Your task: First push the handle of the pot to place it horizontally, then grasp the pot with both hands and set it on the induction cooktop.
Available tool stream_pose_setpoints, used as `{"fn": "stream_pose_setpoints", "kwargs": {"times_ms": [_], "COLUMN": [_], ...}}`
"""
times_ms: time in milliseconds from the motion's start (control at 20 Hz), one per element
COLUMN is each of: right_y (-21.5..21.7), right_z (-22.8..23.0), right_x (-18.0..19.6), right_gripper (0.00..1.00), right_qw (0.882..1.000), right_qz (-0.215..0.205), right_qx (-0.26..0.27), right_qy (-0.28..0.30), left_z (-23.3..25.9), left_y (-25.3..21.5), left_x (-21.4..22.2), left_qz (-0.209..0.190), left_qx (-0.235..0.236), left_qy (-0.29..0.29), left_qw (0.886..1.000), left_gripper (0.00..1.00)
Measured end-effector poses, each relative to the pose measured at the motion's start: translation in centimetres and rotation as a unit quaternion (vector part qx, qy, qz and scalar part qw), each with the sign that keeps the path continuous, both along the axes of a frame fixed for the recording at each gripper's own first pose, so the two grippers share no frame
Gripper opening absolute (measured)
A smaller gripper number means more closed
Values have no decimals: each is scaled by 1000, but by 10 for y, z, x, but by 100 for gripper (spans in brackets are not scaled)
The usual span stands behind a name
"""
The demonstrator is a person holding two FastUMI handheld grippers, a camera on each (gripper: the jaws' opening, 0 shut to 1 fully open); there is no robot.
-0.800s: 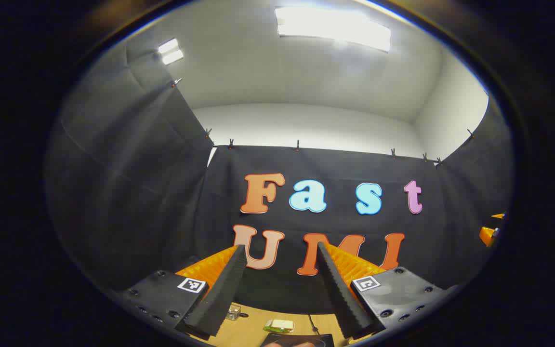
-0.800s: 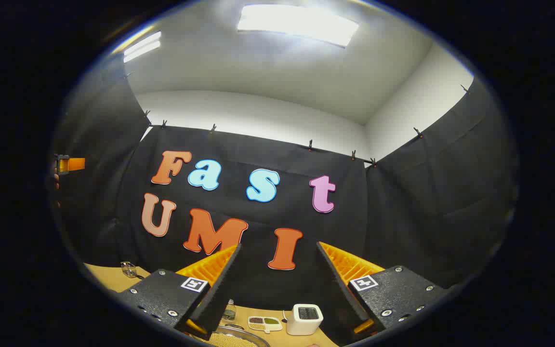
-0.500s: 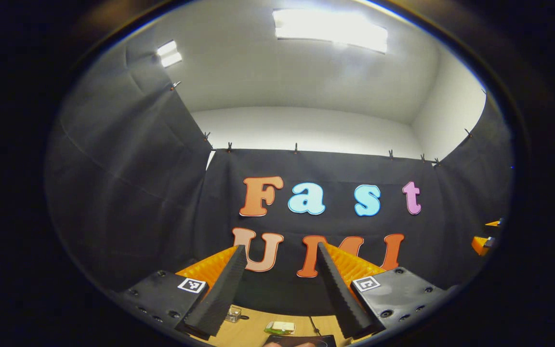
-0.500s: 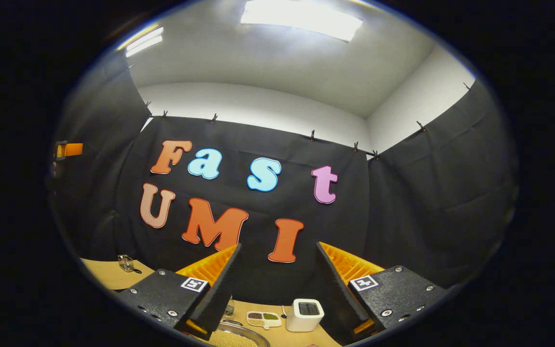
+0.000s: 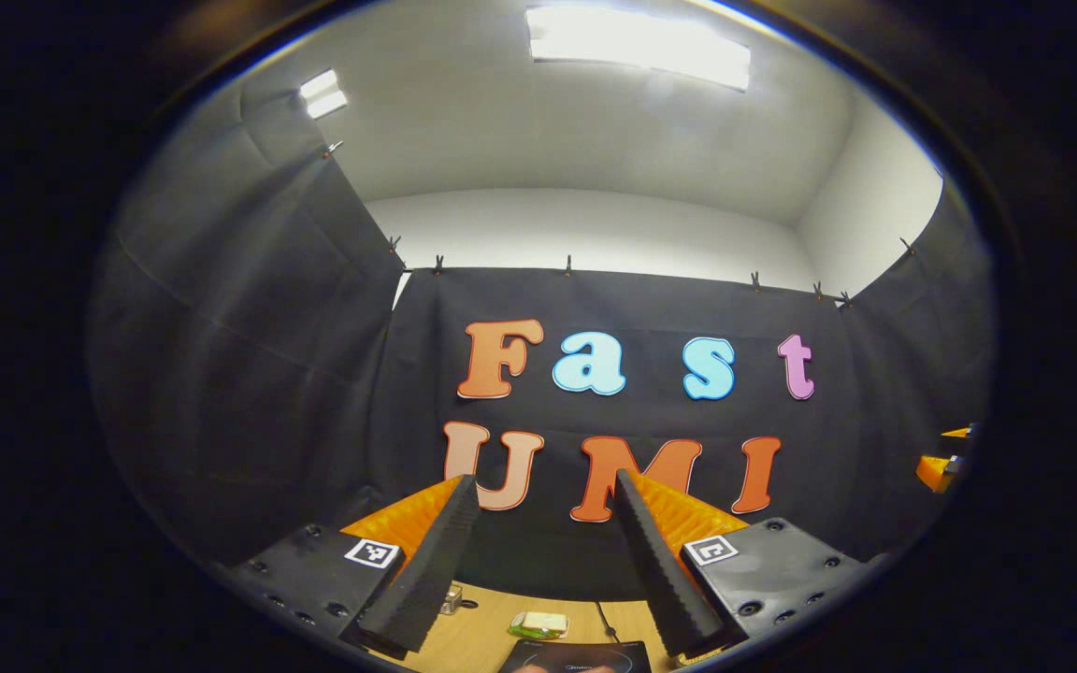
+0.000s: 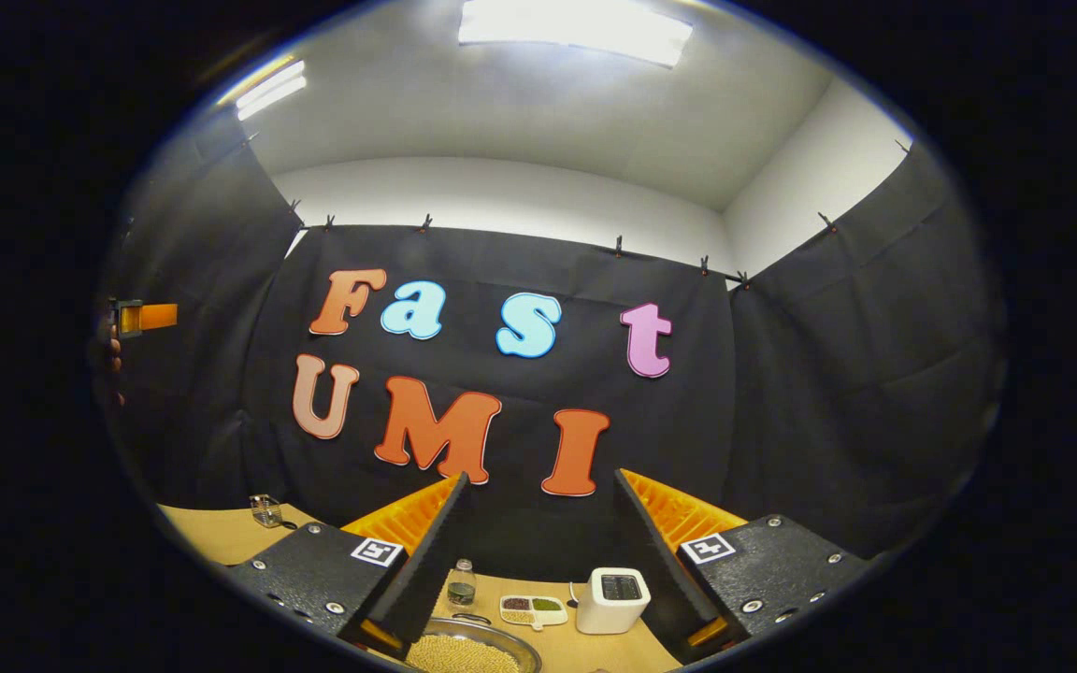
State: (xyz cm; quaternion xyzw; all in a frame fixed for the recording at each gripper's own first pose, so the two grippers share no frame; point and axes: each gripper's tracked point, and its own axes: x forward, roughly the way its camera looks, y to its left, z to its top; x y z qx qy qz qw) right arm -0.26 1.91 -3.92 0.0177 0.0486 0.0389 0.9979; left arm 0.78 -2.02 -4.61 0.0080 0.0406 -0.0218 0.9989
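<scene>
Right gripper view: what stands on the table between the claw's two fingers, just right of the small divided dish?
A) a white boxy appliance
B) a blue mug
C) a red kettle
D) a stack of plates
A: a white boxy appliance stands on the wooden table just right of the divided dish, framed between the open right claw fingers.

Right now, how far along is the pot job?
Nothing looks done. Both grippers, left and right, are open, raised, holding nothing and facing the booth wall. The cooktop peeks in at the bottom edge with no pot on the part that shows. Pushing the handle, grasping and placing all remain.
</scene>
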Motion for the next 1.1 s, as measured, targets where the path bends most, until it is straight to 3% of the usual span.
{"fn": "stream_pose_setpoints", "kwargs": {"times_ms": [400, 650, 950, 1100], "right_y": [21, 41, 75, 96], "right_z": [-63, -110, -175, -212], "right_x": [-8, -21, -45, -66], "right_gripper": [92, 86, 71, 58], "right_qw": [997, 990, 966, 945], "right_qz": [32, 63, 123, 157], "right_qx": [-1, 4, 12, 29], "right_qy": [69, 130, 228, 287], "left_z": [-17, -19, -37, -42], "left_y": [-19, -19, -19, -12], "left_x": [-13, -16, -13, -9], "left_qz": [-36, -35, -36, -24], "left_qx": [4, 15, 12, 17], "left_qy": [24, 19, 35, 38], "left_qw": [999, 999, 999, 999], "left_gripper": [95, 95, 95, 95]}}
